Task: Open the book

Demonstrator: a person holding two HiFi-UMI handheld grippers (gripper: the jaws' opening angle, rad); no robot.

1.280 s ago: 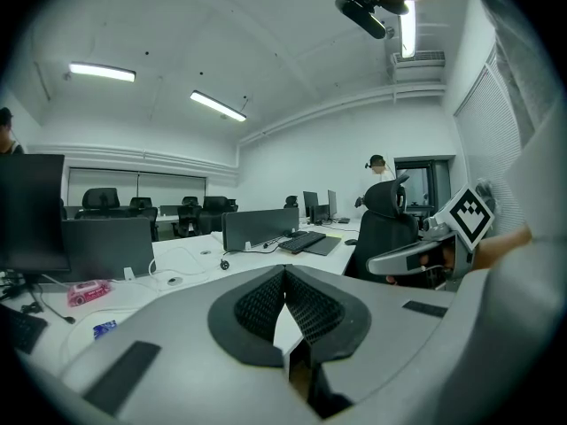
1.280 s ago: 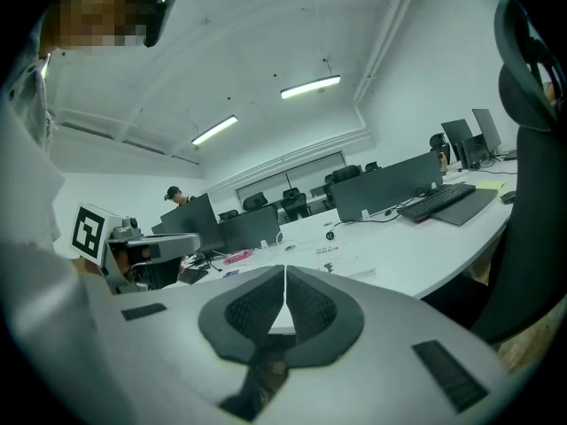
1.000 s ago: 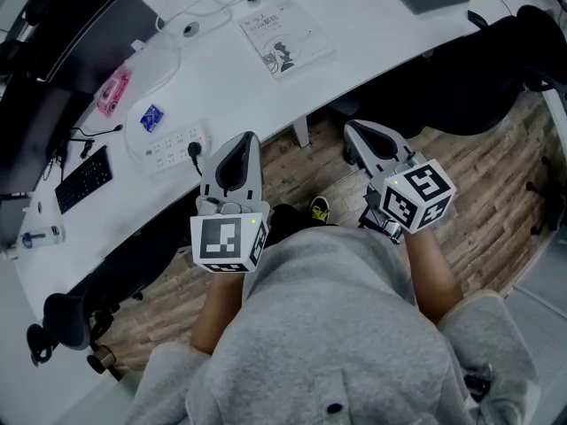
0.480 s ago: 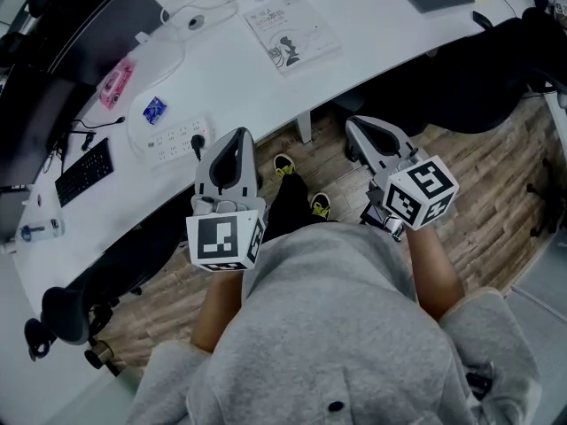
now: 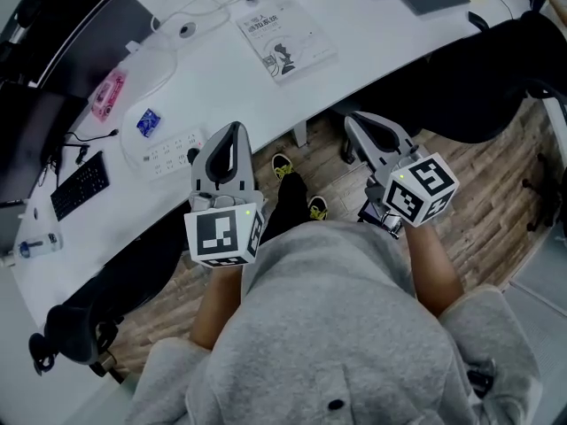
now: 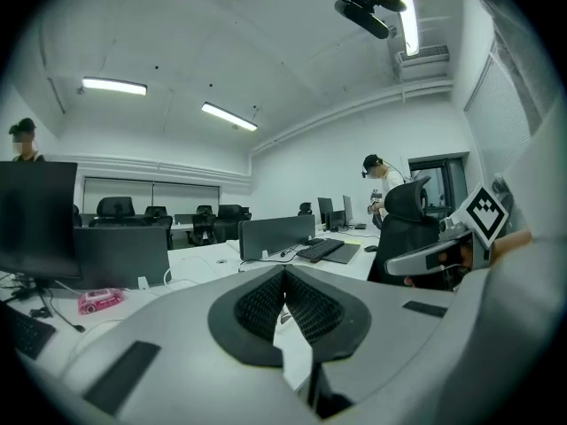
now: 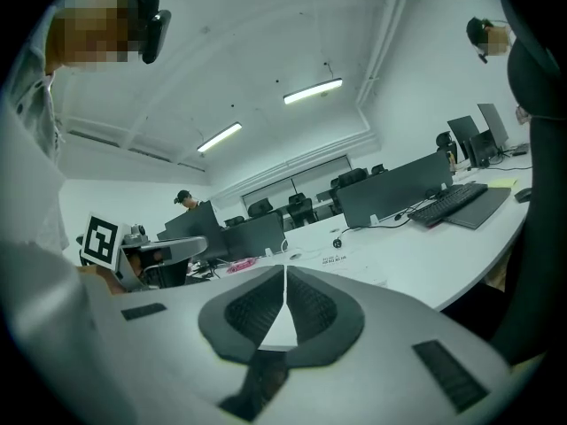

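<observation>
Only the head view shows the curved white desk from above, with the closed book lying flat near its front edge, cover up, well ahead of both claws. The right gripper view catches that book only as a thin sliver beyond its tips; in the left gripper view it seems to be hidden behind the jaws. In the head view its long axis runs from upper left to lower right. The left gripper and right gripper hang by the desk's edge, each with jaws pressed together, nothing between them
</observation>
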